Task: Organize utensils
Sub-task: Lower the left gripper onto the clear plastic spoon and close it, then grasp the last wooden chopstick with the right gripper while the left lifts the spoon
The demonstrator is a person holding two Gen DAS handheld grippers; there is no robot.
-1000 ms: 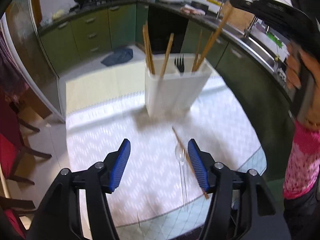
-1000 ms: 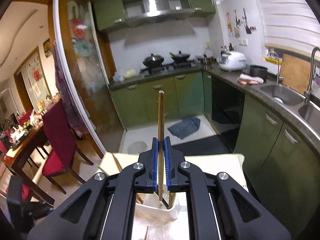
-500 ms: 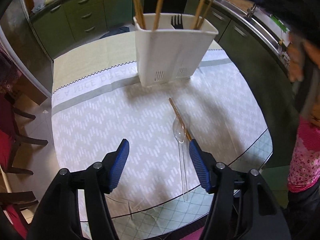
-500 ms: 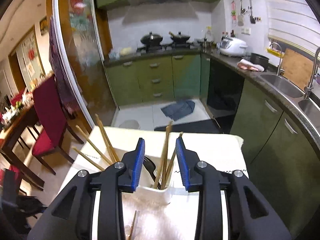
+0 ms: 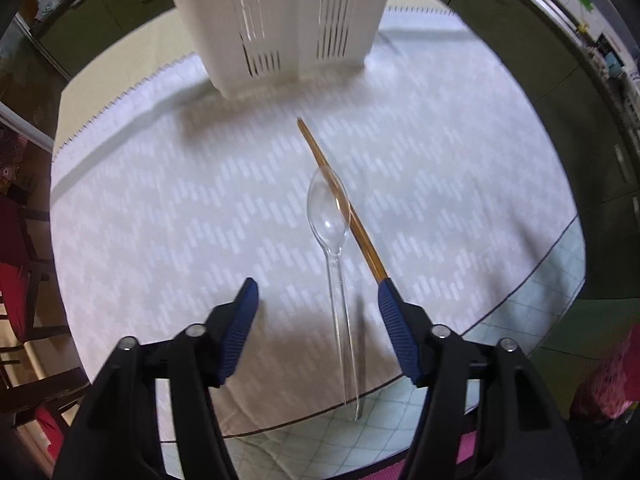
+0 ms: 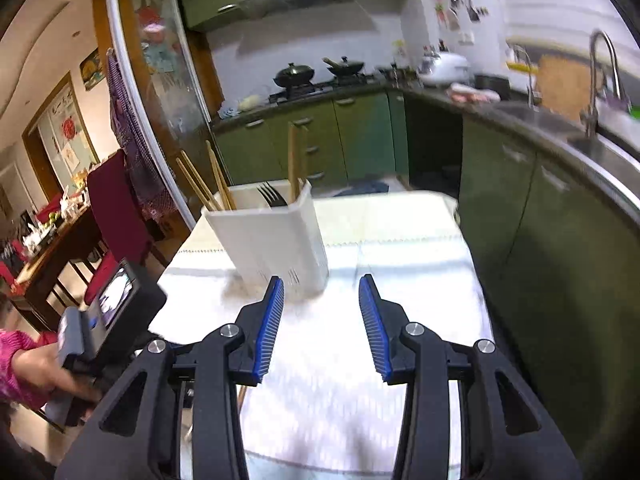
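A white utensil holder stands at the far side of the table; in the right wrist view the holder has several wooden chopsticks and a black fork in it. A clear plastic spoon lies on the tablecloth, with one wooden chopstick lying across its bowl. My left gripper is open, just above and astride the spoon's handle. My right gripper is open and empty, above the table in front of the holder.
The table has a white patterned cloth and a rounded near edge. Red chairs stand to the left. Green kitchen cabinets and a sink counter are behind and to the right.
My right gripper let go of a chopstick into the holder, opened and drew back. My left gripper moved down and forward toward the spoon and loose chopstick.
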